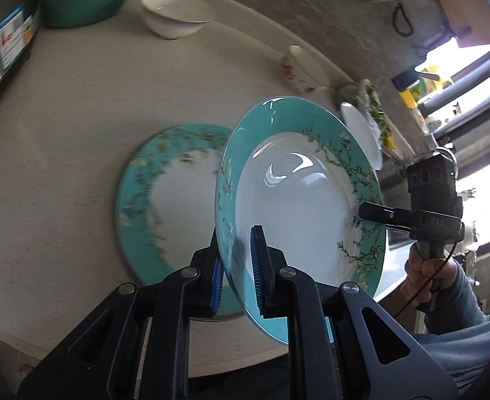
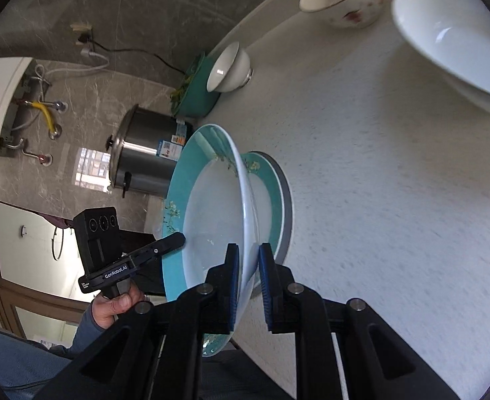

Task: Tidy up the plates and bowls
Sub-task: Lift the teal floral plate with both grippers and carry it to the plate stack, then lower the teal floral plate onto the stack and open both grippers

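Between the blue pads of the left gripper sits the near rim of a teal blossom-pattern plate, clamped tight; the right gripper is pinched on the opposite rim. Held tilted above the bench, the plate hangs just over a matching teal plate lying flat. Thin-edge grips could slip if the two hands drift apart or twist unevenly, dropping glazed ceramic onto the plate below. Both grippers angle downward, the person's hand gripping each handle; white bowl and floral bowl stand well apart
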{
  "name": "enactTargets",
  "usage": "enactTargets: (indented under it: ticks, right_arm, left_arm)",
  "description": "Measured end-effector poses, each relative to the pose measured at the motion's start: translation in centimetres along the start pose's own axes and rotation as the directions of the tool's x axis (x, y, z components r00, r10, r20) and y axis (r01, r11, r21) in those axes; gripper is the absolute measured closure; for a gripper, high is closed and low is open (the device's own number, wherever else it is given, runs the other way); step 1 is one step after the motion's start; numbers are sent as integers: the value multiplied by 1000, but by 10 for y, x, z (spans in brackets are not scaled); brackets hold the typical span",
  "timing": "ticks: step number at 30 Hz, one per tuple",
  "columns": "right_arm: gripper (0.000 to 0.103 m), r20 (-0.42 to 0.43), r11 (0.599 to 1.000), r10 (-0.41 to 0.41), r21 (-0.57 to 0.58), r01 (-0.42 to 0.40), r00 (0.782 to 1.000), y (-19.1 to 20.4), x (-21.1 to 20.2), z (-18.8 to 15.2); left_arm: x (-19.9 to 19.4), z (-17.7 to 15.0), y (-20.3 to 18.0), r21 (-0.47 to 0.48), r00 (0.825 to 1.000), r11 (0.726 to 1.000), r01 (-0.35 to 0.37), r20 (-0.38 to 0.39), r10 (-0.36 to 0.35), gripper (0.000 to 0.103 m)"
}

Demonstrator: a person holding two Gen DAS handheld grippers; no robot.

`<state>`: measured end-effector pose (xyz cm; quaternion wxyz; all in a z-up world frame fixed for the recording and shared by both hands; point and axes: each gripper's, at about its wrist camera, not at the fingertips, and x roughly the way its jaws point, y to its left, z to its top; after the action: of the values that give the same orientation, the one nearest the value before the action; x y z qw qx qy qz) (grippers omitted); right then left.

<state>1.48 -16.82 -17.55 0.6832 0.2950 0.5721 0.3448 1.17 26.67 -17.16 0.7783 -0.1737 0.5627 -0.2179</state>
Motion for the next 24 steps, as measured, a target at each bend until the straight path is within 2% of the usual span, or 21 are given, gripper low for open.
enactTargets:
  ticks: [3,9,15,19,24]
  right_arm:
    - [86,-29,1000,-10,6,10,1000,2,25,8]
    - [86,-51,999,-39,35,41,998,-3,45,10]
    - [85,-42,996,-69,55,71,997,-3,50,9]
    - [85,-51,993,-106,51,108,993,-1,56,6]
    - [85,-32,992,-115,53,117,993,-1,56,4]
  left_arm:
    - [-1,3,33,-15,1000,1000,-18,-8,18,90]
    - [7,8,70,9,998,1000,-30,-47,31,90]
    - [13,11,78,20,998,1000,-12,-65,14,90]
    - [15,13,66,59,997,998,-29,-69,33,90]
    - [18,14,55,74,997,997,-31,-64,35,90]
